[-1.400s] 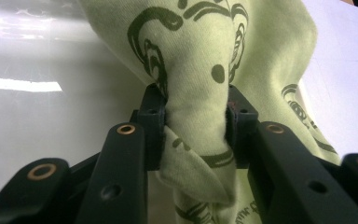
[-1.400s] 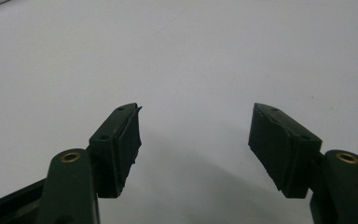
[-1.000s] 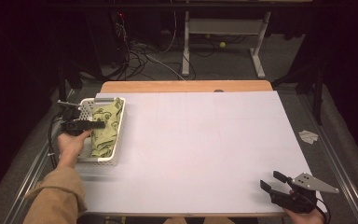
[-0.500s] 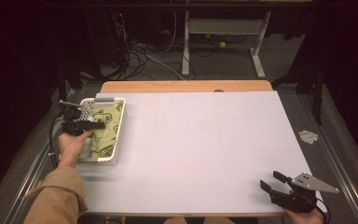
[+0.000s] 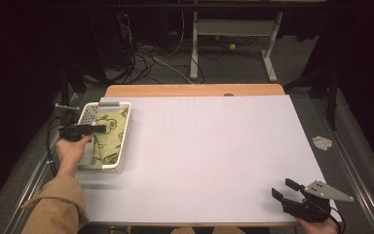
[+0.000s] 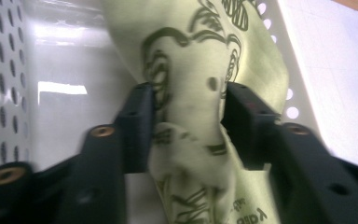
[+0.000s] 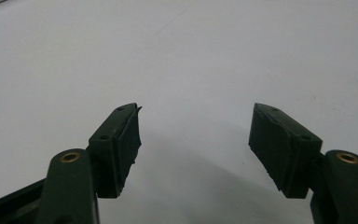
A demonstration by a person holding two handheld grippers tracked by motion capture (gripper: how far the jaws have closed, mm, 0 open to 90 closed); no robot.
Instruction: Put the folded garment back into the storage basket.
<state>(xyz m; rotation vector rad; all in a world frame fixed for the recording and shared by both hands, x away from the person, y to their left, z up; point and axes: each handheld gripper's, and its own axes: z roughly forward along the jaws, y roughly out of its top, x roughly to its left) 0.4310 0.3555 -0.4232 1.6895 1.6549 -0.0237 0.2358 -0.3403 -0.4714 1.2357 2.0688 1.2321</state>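
inside the white basket point(image 5: 121, 163) at table's left edge lies a green printed cloth point(image 5: 108, 139), long axis running front to back. left gripper point(image 5: 99, 128) straddles a bunched fold, jaws just opening, pads abt touching it; grip looks released. right gripper point(image 5: 286, 190) idles wide open, empty, far off. cloth's underside hidden.

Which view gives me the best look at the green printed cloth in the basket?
The left gripper view: the green cloth is close up, its dark print sharp, bunched between the left gripper jaws, which have just been opening. The high view shows the cloth small, lying in the white basket. The right gripper view shows bare table.
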